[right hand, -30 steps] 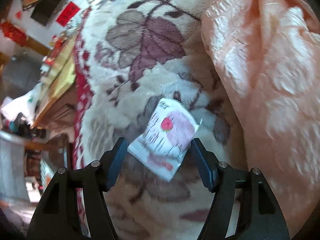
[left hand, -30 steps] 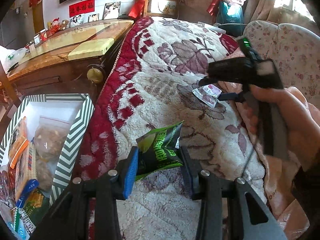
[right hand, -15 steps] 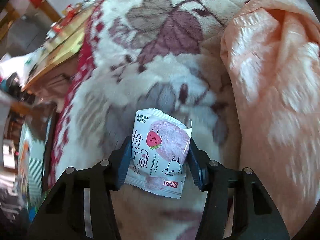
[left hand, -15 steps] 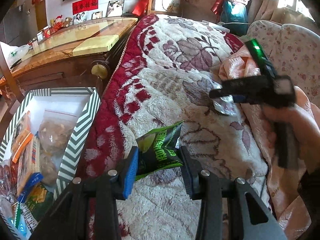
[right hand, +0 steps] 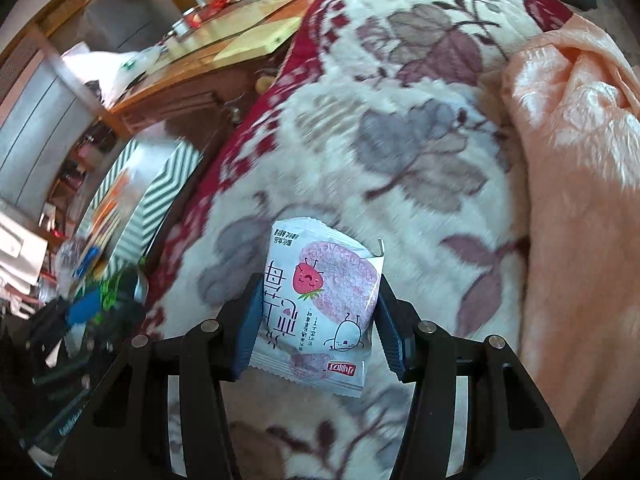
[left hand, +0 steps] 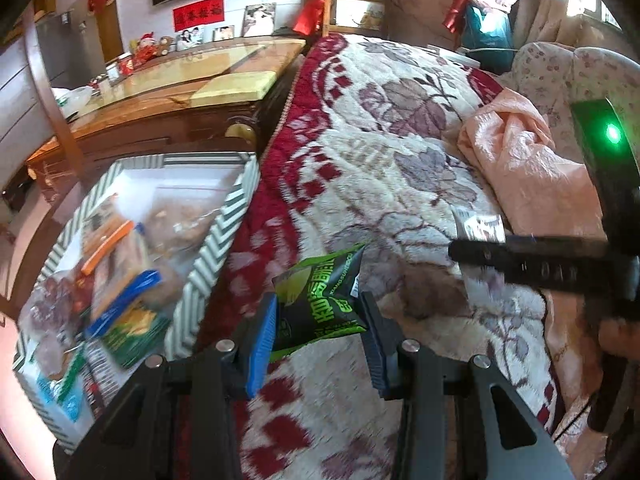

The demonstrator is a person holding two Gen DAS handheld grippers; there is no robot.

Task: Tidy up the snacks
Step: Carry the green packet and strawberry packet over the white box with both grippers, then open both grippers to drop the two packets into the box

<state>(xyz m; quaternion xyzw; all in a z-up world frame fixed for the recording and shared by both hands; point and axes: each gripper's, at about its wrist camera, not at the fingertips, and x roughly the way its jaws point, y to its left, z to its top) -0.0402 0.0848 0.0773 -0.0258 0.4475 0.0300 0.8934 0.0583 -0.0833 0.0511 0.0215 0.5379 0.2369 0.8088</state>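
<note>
My left gripper (left hand: 318, 330) is shut on a green and black snack packet (left hand: 320, 304) and holds it above the floral blanket (left hand: 384, 152). My right gripper (right hand: 314, 320) is shut on a white and pink strawberry snack packet (right hand: 320, 304) above the same blanket (right hand: 400, 152). The right gripper also shows in the left wrist view (left hand: 520, 264) at the right, with the white packet (left hand: 478, 226) in it. The striped box (left hand: 212, 248) with several snacks lies to the left, beside the bed. In the right wrist view the box (right hand: 160, 200) is at the left.
A peach cloth (left hand: 528, 168) lies bunched on the right of the blanket. A wooden table with a glass top (left hand: 192, 84) stands behind the box. A floral cushion (left hand: 560, 68) is at the far right.
My right gripper closed on the strawberry packet, lifted it off the blanket and moved left and toward me. My left gripper has carried the green packet a little closer to the box.
</note>
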